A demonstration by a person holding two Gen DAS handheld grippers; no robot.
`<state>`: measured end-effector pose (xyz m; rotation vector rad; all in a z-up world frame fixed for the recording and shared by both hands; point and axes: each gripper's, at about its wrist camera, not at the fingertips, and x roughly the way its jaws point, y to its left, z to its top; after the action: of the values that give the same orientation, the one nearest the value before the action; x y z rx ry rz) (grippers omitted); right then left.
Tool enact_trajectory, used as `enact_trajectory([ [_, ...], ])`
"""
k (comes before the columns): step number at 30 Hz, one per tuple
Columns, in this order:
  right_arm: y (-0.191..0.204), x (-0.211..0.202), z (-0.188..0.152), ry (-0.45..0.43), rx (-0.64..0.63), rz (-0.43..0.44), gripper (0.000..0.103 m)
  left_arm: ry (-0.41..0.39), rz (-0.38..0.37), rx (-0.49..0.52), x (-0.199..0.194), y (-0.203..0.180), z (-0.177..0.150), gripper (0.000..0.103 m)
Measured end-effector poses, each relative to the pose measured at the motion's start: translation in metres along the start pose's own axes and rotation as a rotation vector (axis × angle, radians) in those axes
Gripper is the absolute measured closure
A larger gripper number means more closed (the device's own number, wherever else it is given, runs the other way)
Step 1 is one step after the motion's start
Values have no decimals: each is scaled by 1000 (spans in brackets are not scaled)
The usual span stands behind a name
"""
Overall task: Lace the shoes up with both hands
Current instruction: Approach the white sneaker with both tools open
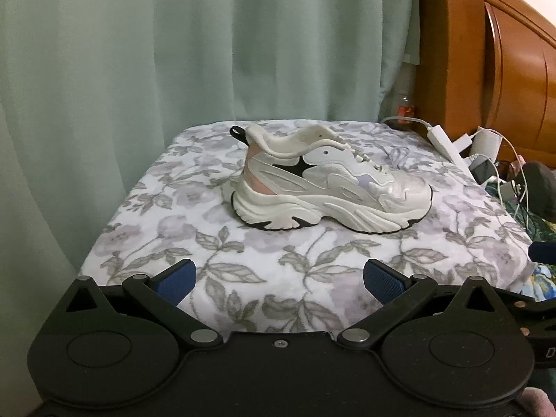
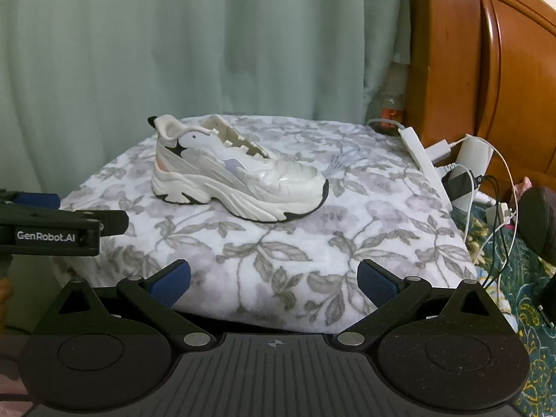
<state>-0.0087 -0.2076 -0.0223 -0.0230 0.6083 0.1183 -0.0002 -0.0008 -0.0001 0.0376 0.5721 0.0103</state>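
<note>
A chunky white sneaker with pink heel and black accents stands upright on a floral cloth, toe pointing right. Its tongue area looks open, with the upper eyelets bare. A pale lilac lace lies bunched on the cloth just beyond the toe; the same lace shows behind the shoe in the left wrist view. My left gripper is open and holds nothing, well short of the shoe. My right gripper is also open and holds nothing, near the cloth's front edge. The left gripper shows side-on at the left.
A white power strip, chargers and tangled cables lie at the right edge of the cloth. A bottle stands at the back right beside a wooden headboard. A green curtain hangs behind.
</note>
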Motion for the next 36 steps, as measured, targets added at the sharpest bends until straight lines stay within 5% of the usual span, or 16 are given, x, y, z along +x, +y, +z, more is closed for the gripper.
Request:
enact_trajectory([
  [9, -3, 5, -1, -1, 11, 2, 0, 11, 45, 10, -2, -12, -2, 1],
  [22, -16, 12, 6, -2, 39, 22, 0, -5, 18, 9, 13, 1, 1, 1],
  [36, -53, 36, 38, -87, 56, 35, 0, -69, -10, -9, 47, 7, 44, 1],
])
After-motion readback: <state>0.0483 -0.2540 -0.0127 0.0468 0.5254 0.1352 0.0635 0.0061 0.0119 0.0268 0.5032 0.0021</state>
